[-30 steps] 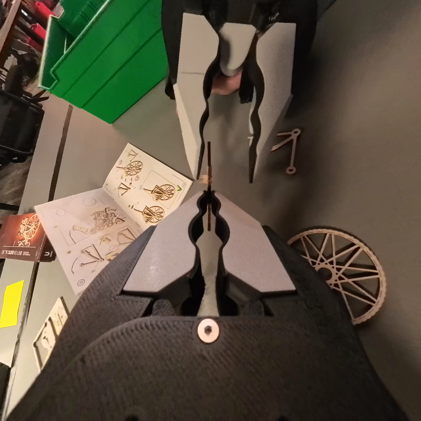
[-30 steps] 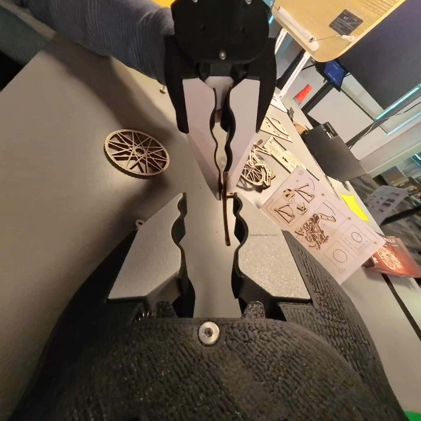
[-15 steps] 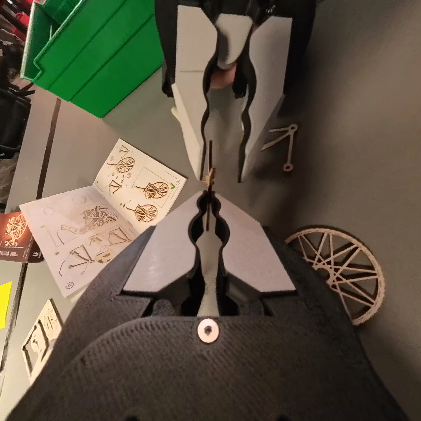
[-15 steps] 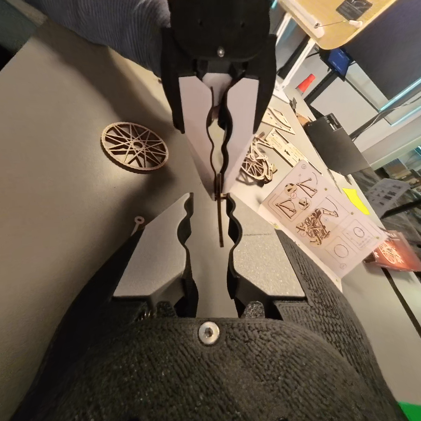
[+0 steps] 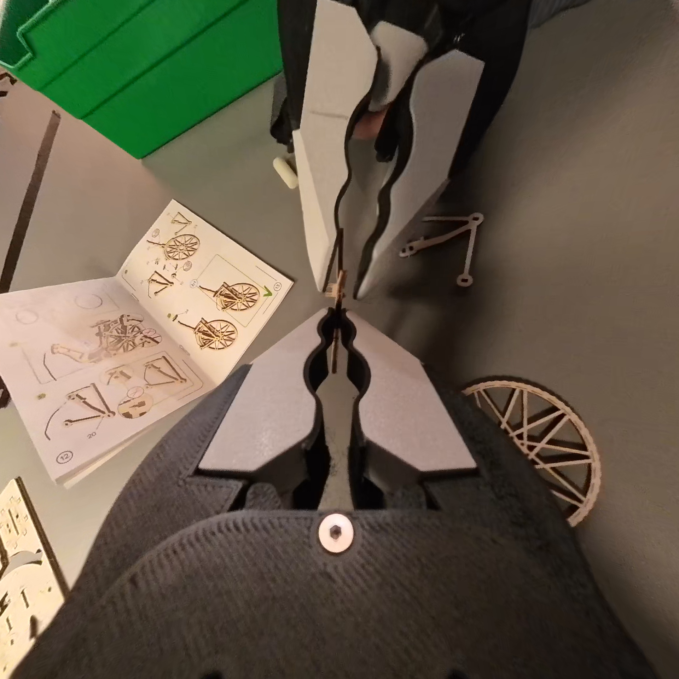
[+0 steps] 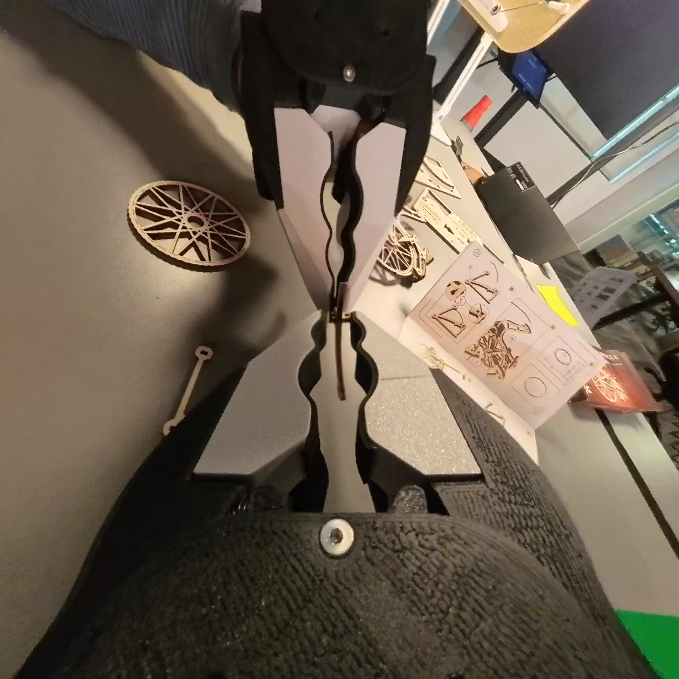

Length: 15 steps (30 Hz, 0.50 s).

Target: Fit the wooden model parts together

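Observation:
My left gripper (image 5: pixel 336 315) is shut on a thin wooden strip (image 5: pixel 334 349), seen edge-on and held above the grey table. A small wooden cross pin (image 5: pixel 338 287) sits through the strip just beyond the left fingertips. My right gripper (image 5: pixel 340 293) faces the left one from the far side, its tips narrowed onto the pin. In the right wrist view the strip (image 6: pixel 338 352) runs back between the right fingers (image 6: pixel 400 415). The right gripper (image 6: pixel 340 316) pinches the pin (image 6: pixel 342 316), and the left gripper (image 6: pixel 340 294) comes down from above.
A spoked wooden wheel (image 5: pixel 543 448) (image 6: pixel 189 224) and a forked part (image 5: pixel 448 235) (image 6: pixel 189 385) lie on the table. An open instruction booklet (image 5: pixel 110 341) (image 6: pixel 496 341), green bins (image 5: pixel 147 66), part sheets (image 5: pixel 22 551) and a part-built model (image 6: pixel 404 253) lie around. Both grippers' tips are close together, under 4 cm apart.
The right gripper's fingers have closed steadily from a wide gap down onto the pin. The two grippers have drawn closer tip to tip. The left gripper keeps its hold on the strip.

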Available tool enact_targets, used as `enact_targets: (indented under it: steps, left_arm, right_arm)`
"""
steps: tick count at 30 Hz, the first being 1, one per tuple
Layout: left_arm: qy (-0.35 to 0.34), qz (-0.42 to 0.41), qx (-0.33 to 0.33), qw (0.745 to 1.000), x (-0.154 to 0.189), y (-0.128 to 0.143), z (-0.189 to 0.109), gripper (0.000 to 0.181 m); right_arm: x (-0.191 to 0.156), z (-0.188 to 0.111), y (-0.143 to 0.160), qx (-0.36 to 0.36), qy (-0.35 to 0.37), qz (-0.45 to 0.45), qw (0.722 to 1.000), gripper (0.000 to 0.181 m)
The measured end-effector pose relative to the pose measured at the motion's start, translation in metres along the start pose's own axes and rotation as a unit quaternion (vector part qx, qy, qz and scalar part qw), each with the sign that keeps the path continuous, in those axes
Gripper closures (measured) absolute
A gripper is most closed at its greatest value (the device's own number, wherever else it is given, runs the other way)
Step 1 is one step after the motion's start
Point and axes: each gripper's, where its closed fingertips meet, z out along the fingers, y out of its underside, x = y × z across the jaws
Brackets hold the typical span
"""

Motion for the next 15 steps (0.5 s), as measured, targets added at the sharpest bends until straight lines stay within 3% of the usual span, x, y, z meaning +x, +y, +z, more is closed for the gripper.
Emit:
enact_targets:
  steps: [15]
  left_arm:
    - [0.003, -0.011, -0.001, 1.0, 0.0027, 0.006, 0.0079, 0.18]
  right_arm:
    - [-0.0053, 0.0025, 0.0093, -0.031, -0.018, -0.006, 0.999, 0.175]
